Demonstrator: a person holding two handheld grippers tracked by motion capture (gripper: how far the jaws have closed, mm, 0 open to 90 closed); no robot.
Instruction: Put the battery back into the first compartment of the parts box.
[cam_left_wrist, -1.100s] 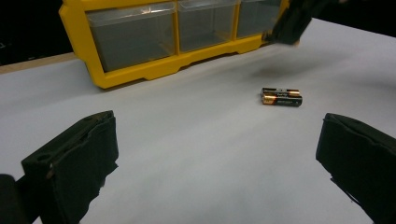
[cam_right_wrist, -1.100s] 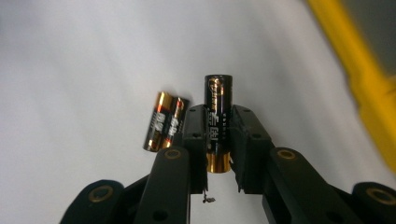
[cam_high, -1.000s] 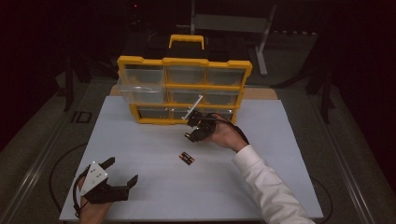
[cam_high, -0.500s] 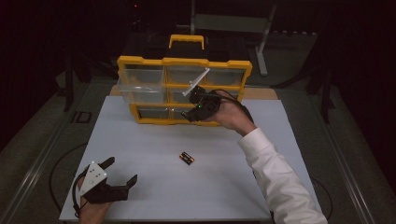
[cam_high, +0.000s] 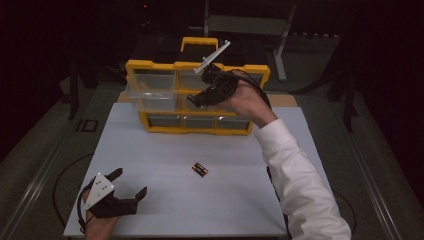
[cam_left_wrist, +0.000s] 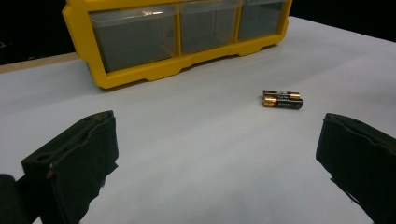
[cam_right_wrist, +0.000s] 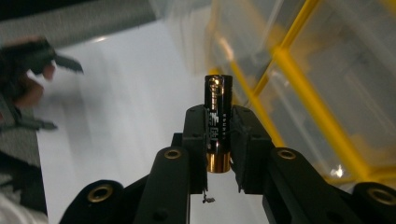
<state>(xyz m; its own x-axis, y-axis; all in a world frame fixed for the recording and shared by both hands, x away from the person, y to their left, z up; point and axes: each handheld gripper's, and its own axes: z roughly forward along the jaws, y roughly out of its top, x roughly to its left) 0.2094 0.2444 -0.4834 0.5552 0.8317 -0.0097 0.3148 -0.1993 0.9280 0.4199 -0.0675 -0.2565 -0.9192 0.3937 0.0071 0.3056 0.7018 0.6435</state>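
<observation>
Battery (cam_right_wrist: 217, 122) is clamped tight in your right gripper (cam_right_wrist: 218, 140), up in front of the yellow drawer box (cam_high: 150, 65) at the table's (cam_high: 150, 150) far edge. A sec ago that hand was low, near the table's middle; now it's up by the top row, next to the pulled-out drawer (cam_high: 150, 97). Looks like drop-in is next. Two more batteries (cam_high: 200, 169) lie mid-table. Your left gripper (cam_high: 127, 187) sits w/ jaws wide apart at the near left corner, holding nothing.
</observation>
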